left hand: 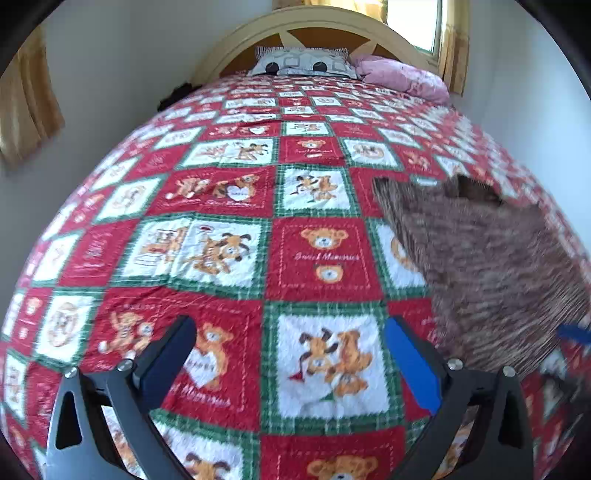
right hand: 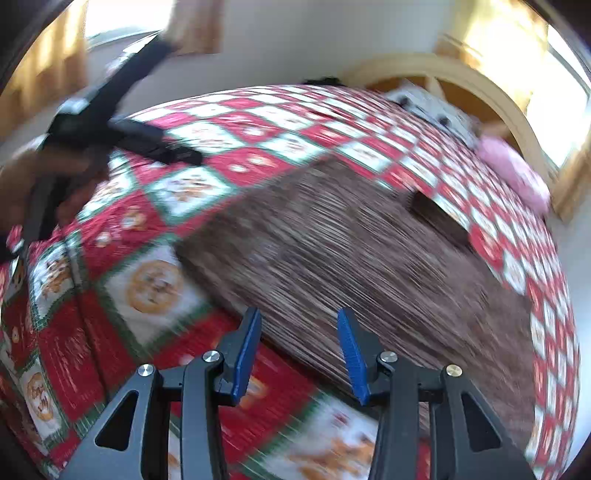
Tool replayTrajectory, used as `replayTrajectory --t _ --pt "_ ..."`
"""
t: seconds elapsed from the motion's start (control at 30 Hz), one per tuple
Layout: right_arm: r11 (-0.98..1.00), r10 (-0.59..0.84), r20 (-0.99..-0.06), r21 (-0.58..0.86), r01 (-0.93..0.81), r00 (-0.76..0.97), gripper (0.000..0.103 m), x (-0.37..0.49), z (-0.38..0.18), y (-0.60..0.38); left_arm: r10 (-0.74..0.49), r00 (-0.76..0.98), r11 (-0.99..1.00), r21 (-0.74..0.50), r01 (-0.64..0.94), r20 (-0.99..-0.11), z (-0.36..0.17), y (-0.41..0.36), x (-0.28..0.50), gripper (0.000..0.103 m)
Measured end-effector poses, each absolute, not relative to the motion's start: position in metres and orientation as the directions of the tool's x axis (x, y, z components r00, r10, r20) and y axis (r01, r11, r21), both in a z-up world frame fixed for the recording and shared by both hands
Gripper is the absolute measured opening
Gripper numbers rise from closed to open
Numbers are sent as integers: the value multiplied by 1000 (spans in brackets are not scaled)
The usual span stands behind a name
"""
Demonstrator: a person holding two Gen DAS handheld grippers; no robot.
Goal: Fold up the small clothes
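Observation:
A brown striped small garment (left hand: 484, 266) lies flat on the red, white and green teddy-bear quilt (left hand: 236, 206), at the right of the left wrist view. My left gripper (left hand: 291, 332) is open and empty above bare quilt, to the left of the garment. In the right wrist view the garment (right hand: 351, 251) fills the middle, blurred by motion. My right gripper (right hand: 299, 321) is open and empty over the garment's near edge. The left gripper (right hand: 122, 122) shows at upper left there, held in a hand.
A patterned pillow (left hand: 303, 62) and a pink pillow (left hand: 402, 75) lie at the arched wooden headboard (left hand: 321, 26). White walls flank the bed. Curtains (left hand: 29, 99) hang at left; a window (left hand: 413, 18) is at the back right.

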State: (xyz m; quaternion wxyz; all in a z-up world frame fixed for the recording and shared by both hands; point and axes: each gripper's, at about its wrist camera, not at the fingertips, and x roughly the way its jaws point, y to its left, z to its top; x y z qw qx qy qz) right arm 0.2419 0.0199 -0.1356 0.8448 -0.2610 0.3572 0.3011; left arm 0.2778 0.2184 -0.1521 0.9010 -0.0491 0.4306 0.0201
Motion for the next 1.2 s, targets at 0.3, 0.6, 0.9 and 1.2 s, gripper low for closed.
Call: replayTrajectory --t 0.3,0.6,0.9,1.2 --pt "603 338 -774 -258 -754 536 44 233 -159 76 -189 638 967 -254 -11 -746 -154 211 315 103" --pt "601 398 -773 -187 -777 494 44 236 -169 82 -237 630 958 -285 25 -739 -162 200 348 103" --pt "640 427 -764 -123 -758 484 21 255 -173 81 -221 605 969 -241 49 -765 -176 180 372 102" --pt "633 445 -750 -124 -764 490 13 253 -175 79 -246 593 969 -217 122 -766 -179 153 403 85"
